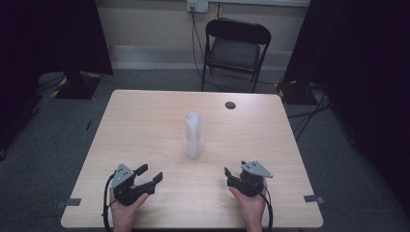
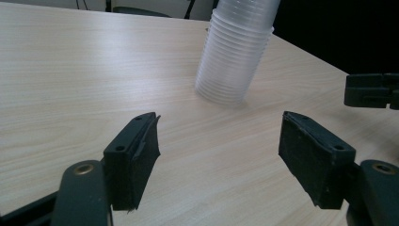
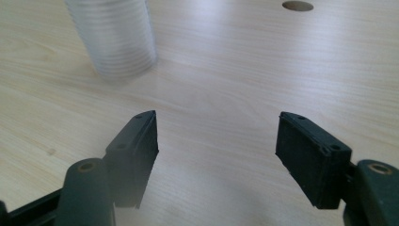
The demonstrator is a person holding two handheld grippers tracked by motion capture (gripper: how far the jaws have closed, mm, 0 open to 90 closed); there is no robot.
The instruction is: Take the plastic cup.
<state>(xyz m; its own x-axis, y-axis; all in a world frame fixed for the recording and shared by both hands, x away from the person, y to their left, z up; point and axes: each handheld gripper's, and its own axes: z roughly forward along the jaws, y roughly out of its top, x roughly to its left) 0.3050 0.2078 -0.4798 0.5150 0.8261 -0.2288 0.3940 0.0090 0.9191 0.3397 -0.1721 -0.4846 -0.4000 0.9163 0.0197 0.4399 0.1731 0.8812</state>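
Note:
A stack of clear plastic cups (image 1: 193, 137) stands upright in the middle of the light wooden table (image 1: 145, 121). My left gripper (image 1: 151, 173) rests near the front left edge, held by a hand, its jaws wide apart with nothing between them. My right gripper (image 1: 235, 169) sits at the front right, also hand-held, open and empty. In the left gripper view the cup stack (image 2: 233, 56) rises ahead of the left gripper (image 2: 219, 127), with the right gripper (image 2: 371, 89) at the far right. In the right gripper view the cup stack (image 3: 115, 37) stands ahead-left of the right gripper (image 3: 216, 125).
A round cable hole (image 1: 230, 105) lies in the table's far right part, seen also as the hole (image 3: 298, 5). A black folding chair (image 1: 237, 48) stands behind the table. Dark curtains hang at both sides, and cables run along the floor.

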